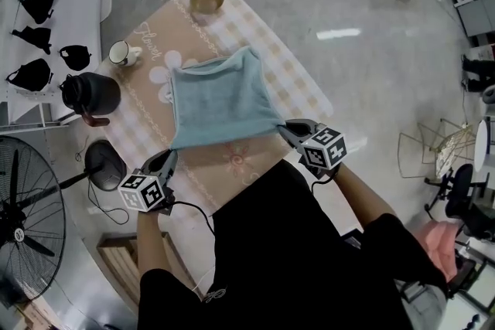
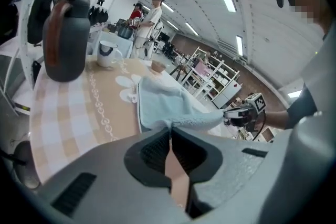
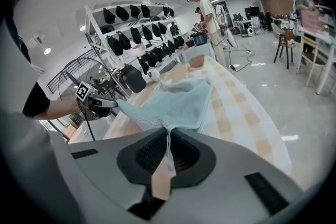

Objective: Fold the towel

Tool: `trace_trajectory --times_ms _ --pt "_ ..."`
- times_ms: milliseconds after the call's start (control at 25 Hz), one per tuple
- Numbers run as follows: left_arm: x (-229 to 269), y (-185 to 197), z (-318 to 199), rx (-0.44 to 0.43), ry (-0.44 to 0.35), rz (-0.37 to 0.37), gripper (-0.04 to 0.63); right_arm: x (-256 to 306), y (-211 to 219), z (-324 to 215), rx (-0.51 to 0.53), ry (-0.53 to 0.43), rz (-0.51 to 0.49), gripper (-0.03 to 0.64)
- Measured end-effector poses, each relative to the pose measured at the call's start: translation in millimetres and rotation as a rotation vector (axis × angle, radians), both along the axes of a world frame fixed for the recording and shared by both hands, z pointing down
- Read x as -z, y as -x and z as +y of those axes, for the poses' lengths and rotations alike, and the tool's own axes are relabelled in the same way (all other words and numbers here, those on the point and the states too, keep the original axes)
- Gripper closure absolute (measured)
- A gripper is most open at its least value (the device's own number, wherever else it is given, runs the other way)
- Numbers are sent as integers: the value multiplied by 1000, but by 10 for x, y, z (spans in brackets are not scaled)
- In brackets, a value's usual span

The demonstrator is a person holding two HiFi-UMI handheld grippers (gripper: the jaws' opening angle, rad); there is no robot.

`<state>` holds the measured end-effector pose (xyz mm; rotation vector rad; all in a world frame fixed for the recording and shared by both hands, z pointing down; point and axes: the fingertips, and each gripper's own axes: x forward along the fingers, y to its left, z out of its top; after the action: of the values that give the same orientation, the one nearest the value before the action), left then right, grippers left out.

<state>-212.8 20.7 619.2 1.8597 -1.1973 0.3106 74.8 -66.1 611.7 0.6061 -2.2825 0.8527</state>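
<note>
Left gripper: jaws clamped on the near left corner of the towel.
Right gripper: pinching the near right corner.
Towel: near edge held up between both grippers, far edge on the tablecloth, straight ahead.
Surface: checked tablecloth; jug, mug and bowl beyond.
Room: glossy floor, fan at left.

Here's my towel: light blue terry, spread on the checked cloth. Its near edge is raised and taut, one corner pinched in my left gripper, the other in my right gripper (far edge rests flat, slightly rumpled).
</note>
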Motion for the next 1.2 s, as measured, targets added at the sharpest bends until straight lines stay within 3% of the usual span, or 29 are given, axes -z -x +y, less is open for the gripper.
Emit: trace_trajectory --times_ms 240,600,800,1000,1040,1080,1120,1160,1200 --pt "204 221 -742 32 -48 -69 577 257 173 -668 7 -16 -25 600" --pt "1 475 -1771 67 -3 -140 577 168 357 -1561 6 45 -22 600" --pt "-166 527 -2050 106 38 -191 577 -9 436 -1880 52 79 -5 598" --pt "-321 545 -2138 218 56 -233 570 -170 501 -2050 97 81 -29 598" --pt "-346 554 -2134 254 58 -227 527 -210 513 -2069 116 74 -27 587" --pt "-360 563 -2121 293 58 -220 417 -250 523 -2082 140 62 -21 543" --pt "-360 569 -2097 330 55 -217 373 -287 530 -2092 167 43 -13 463" --pt "-344 568 -2061 364 47 -219 369 -312 533 -2101 196 16 -6 397" --pt "-315 554 -2017 395 37 -222 356 -320 534 -2114 225 -18 -2 385"
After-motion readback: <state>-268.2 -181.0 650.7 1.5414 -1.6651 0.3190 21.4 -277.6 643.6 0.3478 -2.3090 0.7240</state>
